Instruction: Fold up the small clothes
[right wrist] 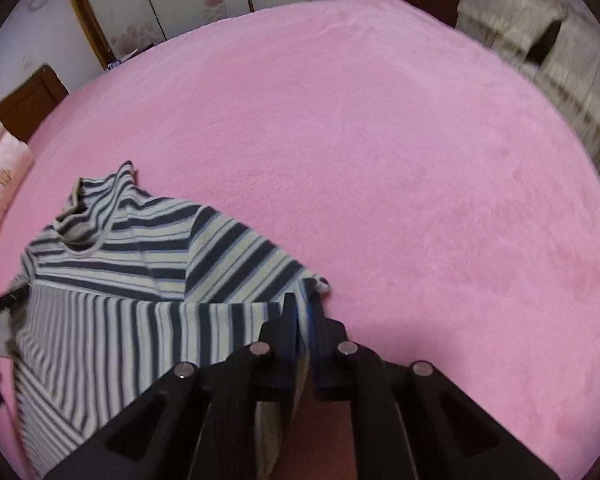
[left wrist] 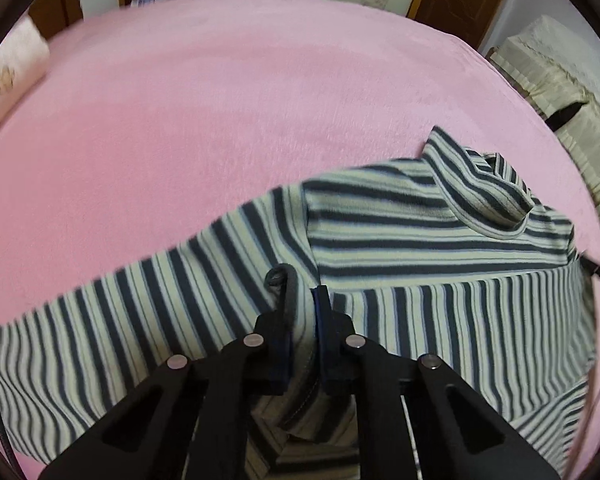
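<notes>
A small striped turtleneck shirt [left wrist: 400, 232], dark blue and cream, lies on the pink bed [left wrist: 220, 100]. Its collar points to the far right in the left wrist view, and one sleeve stretches to the left. My left gripper [left wrist: 302, 300] is shut on a bunched fold of the shirt's lower part. In the right wrist view the same shirt [right wrist: 140, 264] lies at the left with its collar at the far left. My right gripper [right wrist: 304, 312] is shut on the shirt's edge beside a sleeve cuff [right wrist: 320, 282].
The pink bed cover [right wrist: 420, 160] spreads wide to the right and far side. A cream pillow [left wrist: 8, 80] lies at the left edge. Beige bedding [left wrist: 560, 100] is piled off the right side. Wardrobe doors [right wrist: 180, 0] stand behind.
</notes>
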{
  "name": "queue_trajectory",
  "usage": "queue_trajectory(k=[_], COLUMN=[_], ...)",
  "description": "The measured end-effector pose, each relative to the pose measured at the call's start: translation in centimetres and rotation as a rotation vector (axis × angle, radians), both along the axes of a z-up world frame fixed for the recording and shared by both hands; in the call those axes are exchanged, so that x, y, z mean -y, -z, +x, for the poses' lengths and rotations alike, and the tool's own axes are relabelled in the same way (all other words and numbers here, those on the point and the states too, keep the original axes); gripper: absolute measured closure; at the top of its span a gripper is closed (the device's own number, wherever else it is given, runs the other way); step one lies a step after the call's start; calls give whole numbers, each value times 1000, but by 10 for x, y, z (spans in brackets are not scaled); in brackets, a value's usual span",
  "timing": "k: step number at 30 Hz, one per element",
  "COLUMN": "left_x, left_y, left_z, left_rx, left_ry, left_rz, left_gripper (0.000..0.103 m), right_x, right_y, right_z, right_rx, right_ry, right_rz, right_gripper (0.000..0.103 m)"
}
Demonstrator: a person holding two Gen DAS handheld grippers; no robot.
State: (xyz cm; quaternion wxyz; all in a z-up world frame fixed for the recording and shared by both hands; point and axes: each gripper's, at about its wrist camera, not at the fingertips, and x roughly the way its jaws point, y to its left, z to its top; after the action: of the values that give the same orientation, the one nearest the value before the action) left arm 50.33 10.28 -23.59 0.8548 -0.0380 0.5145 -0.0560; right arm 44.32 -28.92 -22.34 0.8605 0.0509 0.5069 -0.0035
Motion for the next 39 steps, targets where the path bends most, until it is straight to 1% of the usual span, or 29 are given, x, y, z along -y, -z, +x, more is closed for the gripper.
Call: queue_trajectory(k=[3,5,8,10,11,14,15,16,17,19,20,21,22,23,24,27,29,31,32,34,39], left_x=[6,6,3,2,2,2,0,-2,-6,-18,-26,-31,-38,-46,-53,-71,-80,-83,-83,-82,-75], left_y=[-5,-3,2,3,2,0,0,1,4,8,7,6,5,3,2,3,7,12,15,19,20], left_z=[-2,-2,-1,-4,-6,-11,-14,-16,-19,-22,-25,-29,-34,-39,-44,-58,-69,-75,-79,-84,-84], left_rx=[57,77,85,100,112,120,119,104,87,47,34,29,28,25,20,0,-15,-37,-49,-59,-32], left_ry=[-23,-56,-100,-114,-122,-129,-131,-130,-138,-175,-208,-237,-262,-292,-315,-373,-394,-391,-385,-369,-305], left_rz=[36,54,60,58,53,2,-12,-31,-47,-111,-155,-193,-226,-259,-288,-360,-413,-457,-470,-463,-417], left_gripper=[97,97,97,97,97,97,95,94,92,79,77,73,71,70,70,70,70,70,70,70,69], right_x=[4,6,4,3,4,1,1,-1,-3,-6,-7,-7,-5,-2,0,3,1,-3,-5,-10,-23], right_y=[-6,-4,8,10,8,1,-3,-5,-4,4,6,5,3,-1,-6,-20,-27,-33,-36,-37,-28], right_z=[1,3,4,1,-2,-8,-11,-12,-12,-10,-10,-10,-12,-15,-20,-39,-52,-70,-81,-97,-133], right_rx=[44,45,35,46,65,113,134,144,138,95,73,68,67,67,74,94,98,101,99,93,39], right_ry=[23,31,37,46,57,61,59,56,52,39,42,54,68,84,103,118,112,108,101,96,55], right_rz=[-19,-40,-99,-114,-113,-117,-113,-122,-131,-146,-156,-155,-142,-130,-112,-80,-58,-37,-21,-10,19], right_gripper=[99,99,99,99,99,99,99,99,99,98,96,92,90,84,79,78,78,78,78,78,78])
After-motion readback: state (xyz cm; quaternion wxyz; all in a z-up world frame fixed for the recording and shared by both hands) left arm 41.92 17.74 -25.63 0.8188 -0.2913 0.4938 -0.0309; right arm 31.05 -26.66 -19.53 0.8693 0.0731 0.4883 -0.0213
